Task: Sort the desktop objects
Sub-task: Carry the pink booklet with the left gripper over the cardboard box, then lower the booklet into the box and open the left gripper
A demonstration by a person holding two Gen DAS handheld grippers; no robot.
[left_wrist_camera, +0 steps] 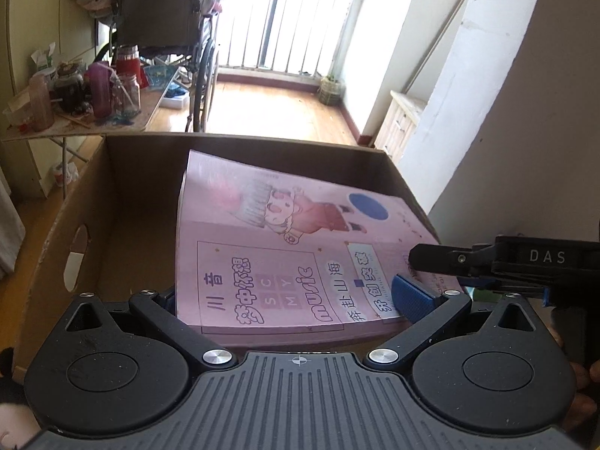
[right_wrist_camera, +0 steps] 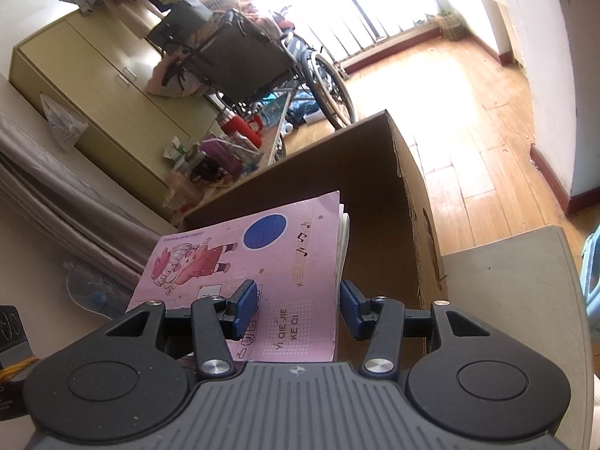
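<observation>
A thick pink music book with a cartoon figure and a blue disc on its cover hangs tilted inside an open cardboard box. My left gripper spans the book's near edge with its jaws wide. The blue right pad sits against the near right corner, and the left finger is mostly hidden behind the book's left edge. My right gripper comes in from the right. In the right wrist view it is shut on the book, one pad on the cover and one under the pages, above the box.
A side table crowded with jars and bottles stands beyond the box at the left, with a wheelchair behind it. Wooden floor stretches to the barred window. A pale desk corner lies right of the box. A hand shows at the right edge.
</observation>
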